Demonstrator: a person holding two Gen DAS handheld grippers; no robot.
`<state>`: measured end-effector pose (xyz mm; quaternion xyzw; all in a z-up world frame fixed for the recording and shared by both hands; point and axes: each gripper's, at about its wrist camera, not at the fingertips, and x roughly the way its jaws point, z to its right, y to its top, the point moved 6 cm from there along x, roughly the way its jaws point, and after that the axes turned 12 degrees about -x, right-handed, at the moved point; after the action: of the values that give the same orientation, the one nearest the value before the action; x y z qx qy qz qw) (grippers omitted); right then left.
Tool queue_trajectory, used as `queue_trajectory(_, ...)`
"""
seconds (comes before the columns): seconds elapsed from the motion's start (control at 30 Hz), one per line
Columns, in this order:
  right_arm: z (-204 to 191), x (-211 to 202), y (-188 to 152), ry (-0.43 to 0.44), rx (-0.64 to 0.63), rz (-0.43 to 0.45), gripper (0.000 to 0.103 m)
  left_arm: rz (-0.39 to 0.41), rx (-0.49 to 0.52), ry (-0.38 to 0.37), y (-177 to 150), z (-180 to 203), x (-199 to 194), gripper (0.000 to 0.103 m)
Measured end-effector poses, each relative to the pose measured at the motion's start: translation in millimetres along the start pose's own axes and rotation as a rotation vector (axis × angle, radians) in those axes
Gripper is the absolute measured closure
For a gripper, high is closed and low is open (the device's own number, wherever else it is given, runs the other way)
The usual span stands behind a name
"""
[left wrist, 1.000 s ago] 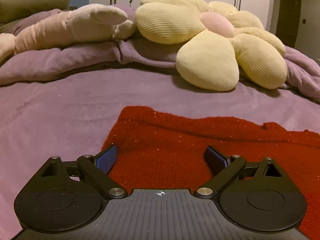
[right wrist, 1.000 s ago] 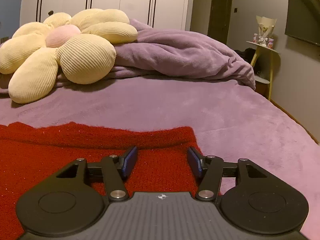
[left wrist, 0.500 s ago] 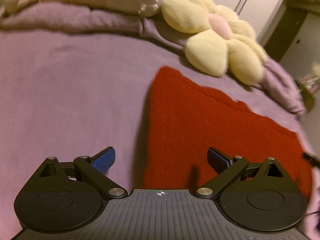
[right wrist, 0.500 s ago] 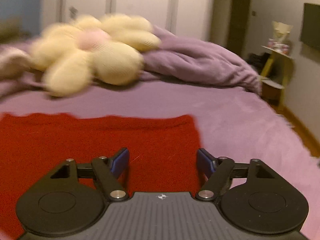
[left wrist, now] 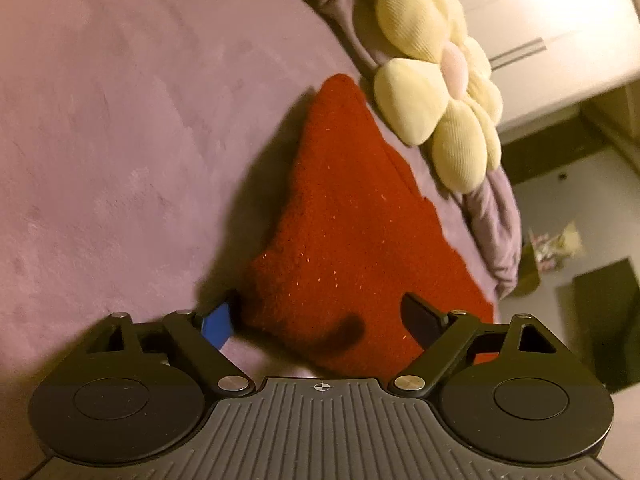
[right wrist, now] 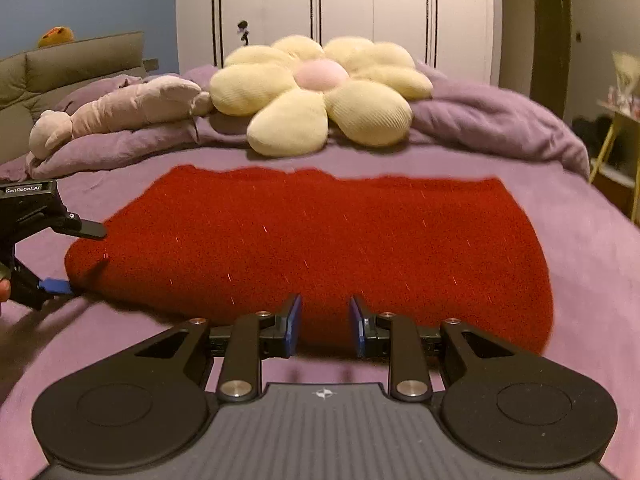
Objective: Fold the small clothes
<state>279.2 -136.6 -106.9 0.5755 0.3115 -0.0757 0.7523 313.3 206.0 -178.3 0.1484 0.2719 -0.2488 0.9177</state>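
A red knitted garment (right wrist: 320, 236) lies flat on the purple bed cover (right wrist: 580, 280), spread left to right. My left gripper (left wrist: 316, 322) is rolled on its side at the garment's left end (left wrist: 344, 240). Its jaws are wide and closing, with the end corner between them and a gap left at the pads. The right wrist view shows this left gripper (right wrist: 76, 258) with one finger above and one below the cloth. My right gripper (right wrist: 324, 324) sits at the middle of the near edge. Its jaws are narrow and closing, with red cloth showing between the pads, not pinched.
A cream flower cushion (right wrist: 320, 92) and a pale plush toy (right wrist: 120, 112) rest on a bunched purple duvet (right wrist: 500, 120) behind the garment. White wardrobes (right wrist: 360, 8) stand beyond. A side table (right wrist: 616, 132) is off the bed's right edge.
My left gripper swung to the garment's left end and rolled onto its side. My right gripper drew back to the middle of the near edge, and its jaws narrowed.
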Motion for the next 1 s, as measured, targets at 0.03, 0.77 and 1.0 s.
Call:
queue_trajectory(0.03, -4, 5, 6, 0.007, 0.000, 0.003, 0.078, -0.003, -0.014, -0.002, 3, 0, 4, 0.016)
queue_trajectory(0.77, -63, 67, 24, 0.138, -0.084, -0.102, 0.102, 0.046, -0.038, -0.070, 26, 13, 10, 0.071)
queue_trajectory(1.0, -2, 10, 6, 0.008, 0.039, -0.001, 0.096, 0.078, 0.205, -0.087, 14, 87, -9, 0.073)
